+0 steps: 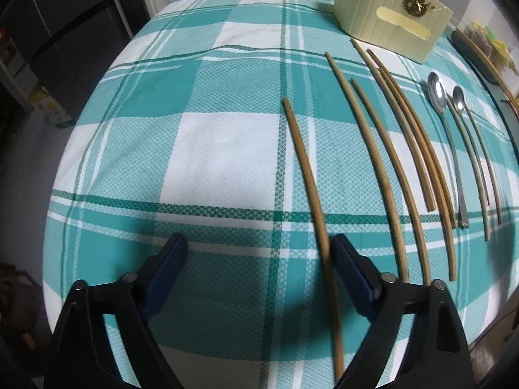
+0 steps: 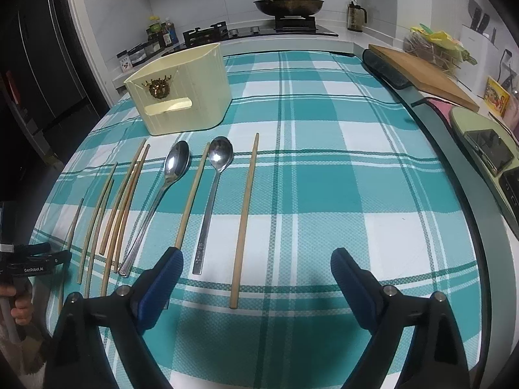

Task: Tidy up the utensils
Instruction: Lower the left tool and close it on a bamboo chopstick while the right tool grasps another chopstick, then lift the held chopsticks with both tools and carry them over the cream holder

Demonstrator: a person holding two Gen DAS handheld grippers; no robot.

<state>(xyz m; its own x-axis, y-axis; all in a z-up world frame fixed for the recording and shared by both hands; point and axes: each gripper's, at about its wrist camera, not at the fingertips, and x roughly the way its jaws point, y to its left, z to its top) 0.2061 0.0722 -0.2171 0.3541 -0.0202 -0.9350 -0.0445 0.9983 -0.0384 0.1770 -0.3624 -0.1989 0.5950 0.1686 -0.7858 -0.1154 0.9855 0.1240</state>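
Several wooden chopsticks and two metal spoons lie in a row on the teal checked tablecloth (image 1: 194,149). My left gripper (image 1: 259,246) is open; the leftmost chopstick (image 1: 305,175) lies between its jaws, against the right finger (image 1: 348,262). My right gripper (image 2: 256,262) is open and empty above the cloth, with the rightmost chopstick (image 2: 245,214) lying just ahead of the gap between its jaws. The large spoon (image 2: 172,168) and small spoon (image 2: 220,155) lie left of it. A cream utensil holder (image 2: 181,90) stands behind the row; it also shows in the left wrist view (image 1: 389,9).
A wooden cutting board (image 2: 425,74) and a black mat (image 2: 386,68) lie at the table's right edge. A stove with a lidded wok (image 2: 288,3) stands behind. A dark fridge (image 2: 39,64) is at the left. The left gripper (image 2: 39,259) shows at the right wrist view's left edge.
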